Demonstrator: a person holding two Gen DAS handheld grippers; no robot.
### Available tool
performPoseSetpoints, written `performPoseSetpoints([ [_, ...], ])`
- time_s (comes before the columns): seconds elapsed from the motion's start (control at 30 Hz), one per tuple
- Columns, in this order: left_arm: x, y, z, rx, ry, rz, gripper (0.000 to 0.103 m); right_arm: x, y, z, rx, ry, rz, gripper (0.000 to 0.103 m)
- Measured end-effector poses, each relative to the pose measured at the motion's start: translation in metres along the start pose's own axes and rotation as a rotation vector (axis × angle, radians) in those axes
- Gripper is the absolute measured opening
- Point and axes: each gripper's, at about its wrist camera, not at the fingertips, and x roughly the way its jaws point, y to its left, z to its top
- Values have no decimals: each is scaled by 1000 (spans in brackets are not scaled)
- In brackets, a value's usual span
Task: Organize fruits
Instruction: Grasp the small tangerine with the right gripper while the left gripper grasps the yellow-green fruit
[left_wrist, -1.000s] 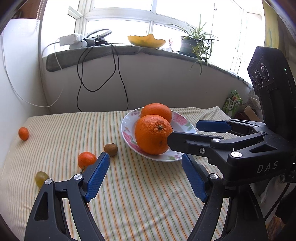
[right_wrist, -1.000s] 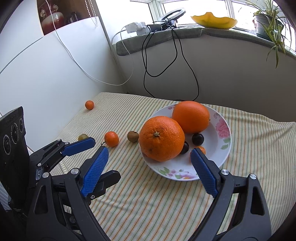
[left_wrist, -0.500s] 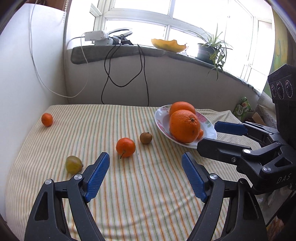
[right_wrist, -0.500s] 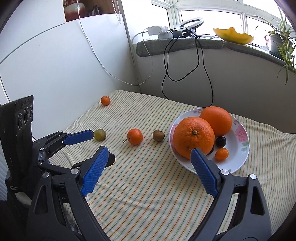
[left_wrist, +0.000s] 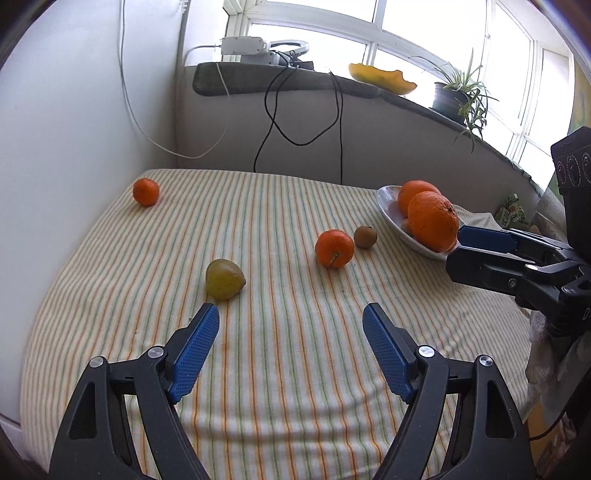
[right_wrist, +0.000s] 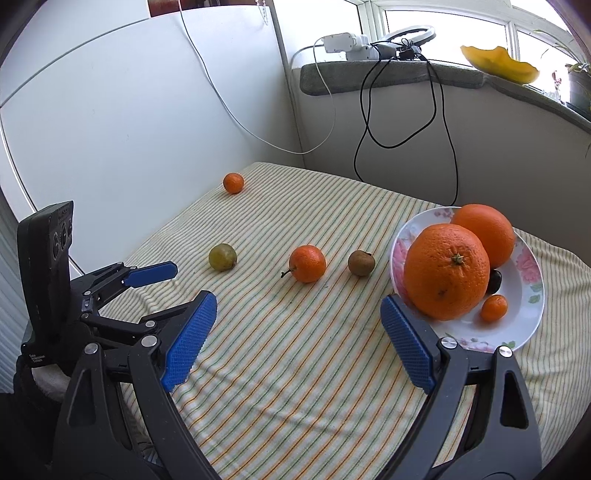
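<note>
Both claws released, empty: left gripper (left_wrist: 291, 321), right gripper (right_wrist: 298, 308). Green fruit (left_wrist: 224, 278) loose on striped cloth (left_wrist: 277, 350), just ahead of left. Plate (right_wrist: 524, 332) crowded; round fruit may roll off when nudged.

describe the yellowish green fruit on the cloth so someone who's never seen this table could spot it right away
Start at the flowered plate holding two big oranges on the striped cloth. Three loose fruits line up leftward from it: a brown fruit, a stemmed mandarin, then the yellow-green fruit. It is the only greenish one.
</note>
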Motion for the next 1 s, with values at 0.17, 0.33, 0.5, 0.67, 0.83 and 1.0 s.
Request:
performPoseSetpoints([
  [0.17,6,16,3,-32,6,-9,78,17,4,-2,7,24,12,92],
  [0.33,16,30,8,-63,18,-12,70,37,10,-2,7,53,31,86],
  [0.5,26,38,11,-64,41,-11,66,59,19,-1,-17,82,15,78],
  [0.67,37,44,13,-62,67,-14,59,80,17,3,-19,106,-20,67],
  [0.83,46,48,13,-62,91,-19,55,94,10,9,5,120,-48,63],
  [1.0,52,50,16,-57,107,-19,50,108,7,13,12,149,-52,60],
])
